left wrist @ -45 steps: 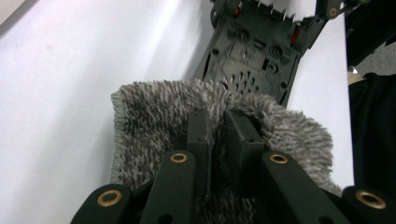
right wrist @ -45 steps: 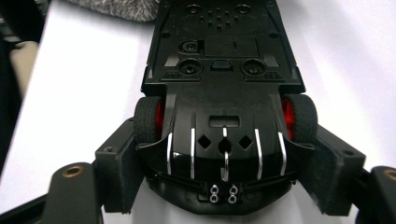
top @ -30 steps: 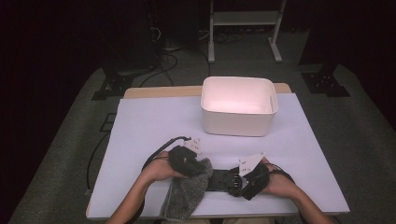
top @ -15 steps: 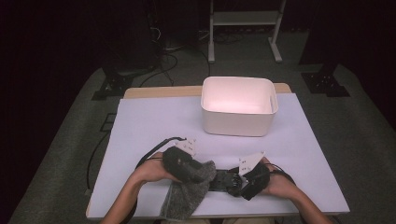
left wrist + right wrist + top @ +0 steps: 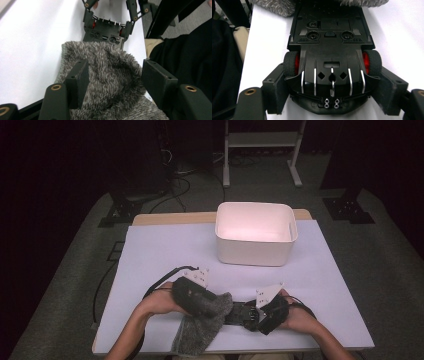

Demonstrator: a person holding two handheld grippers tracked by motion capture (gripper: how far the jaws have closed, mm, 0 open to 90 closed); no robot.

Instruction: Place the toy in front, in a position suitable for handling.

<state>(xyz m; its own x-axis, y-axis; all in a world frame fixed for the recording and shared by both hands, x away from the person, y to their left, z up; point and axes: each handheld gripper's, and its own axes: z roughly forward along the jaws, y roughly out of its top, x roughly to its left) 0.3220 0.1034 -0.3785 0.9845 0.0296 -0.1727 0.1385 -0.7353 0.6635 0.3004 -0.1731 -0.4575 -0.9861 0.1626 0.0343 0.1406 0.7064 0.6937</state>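
A black toy car (image 5: 242, 313) lies upside down near the table's front edge, its underside and red wheel hubs (image 5: 296, 62) facing up. My right gripper (image 5: 260, 312) is shut on the car (image 5: 331, 50), one jaw against each side at the wheels. A grey fuzzy cloth (image 5: 200, 332) lies bunched to the car's left and covers that end of it. My left gripper (image 5: 196, 296) is shut on the cloth (image 5: 110, 67), a thick fold of it between the half-closed jaws. Beyond the cloth, the car's far end (image 5: 105, 32) sticks out.
A white rectangular bin (image 5: 256, 232) stands open at the back of the table, right of centre. White paper (image 5: 165, 250) covers the tabletop. Cables (image 5: 107, 280) run off the table's left side. A white stand (image 5: 260, 140) and dark floor lie behind.
The left gripper has drawn the cloth slightly to the right, further over the car's end. The right gripper and the car have hardly moved.
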